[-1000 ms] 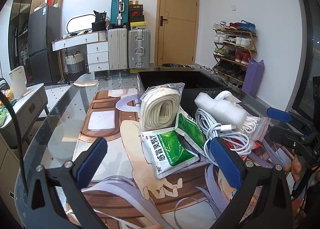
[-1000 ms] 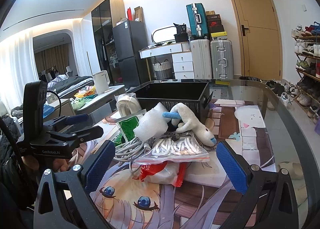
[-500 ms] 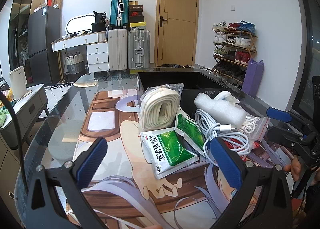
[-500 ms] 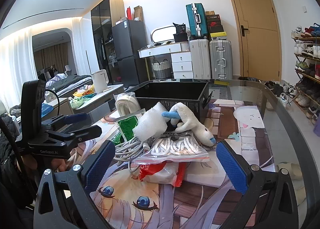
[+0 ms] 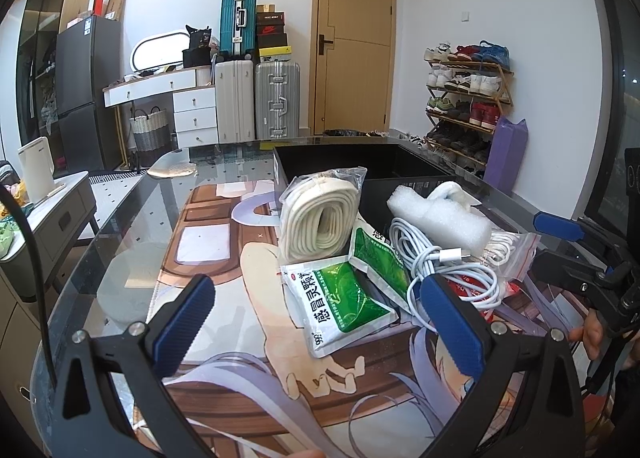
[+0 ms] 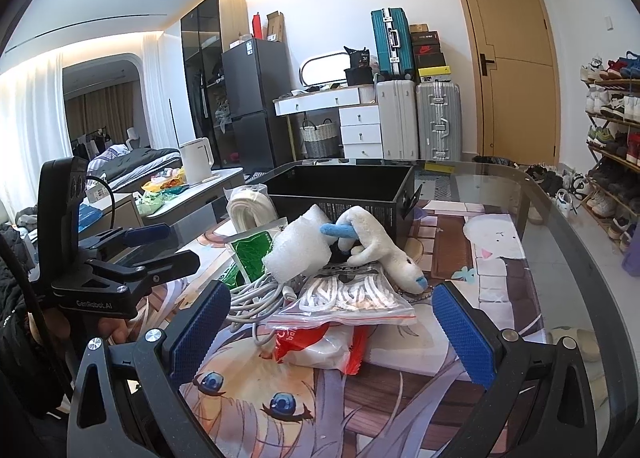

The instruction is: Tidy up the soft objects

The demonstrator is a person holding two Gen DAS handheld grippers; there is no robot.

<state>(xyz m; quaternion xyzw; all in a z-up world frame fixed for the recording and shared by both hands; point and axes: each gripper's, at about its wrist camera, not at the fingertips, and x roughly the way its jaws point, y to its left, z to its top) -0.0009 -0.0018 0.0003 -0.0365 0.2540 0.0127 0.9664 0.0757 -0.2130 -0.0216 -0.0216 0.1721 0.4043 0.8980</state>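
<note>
A pile of soft items lies on the glass table in front of a black bin (image 5: 360, 162) (image 6: 340, 186). It holds a bagged cream rope coil (image 5: 316, 218), green sachets (image 5: 340, 306), a white cable (image 5: 444, 274), a foam roll (image 5: 440, 218) (image 6: 300, 254), a white plush toy (image 6: 384, 250), a zip bag of white cord (image 6: 348, 298) and a red-and-white pouch (image 6: 316, 346). My left gripper (image 5: 316, 326) is open and empty, just before the sachets. My right gripper (image 6: 332, 330) is open and empty, just before the pouch.
A printed anime mat (image 6: 280, 398) covers the table. The table's rounded edge (image 6: 580, 258) runs on the right. Suitcases (image 5: 276, 98), a white dresser (image 5: 192, 106) and a shoe rack (image 5: 464, 98) stand behind. A side cabinet with a kettle (image 5: 36, 174) is at the left.
</note>
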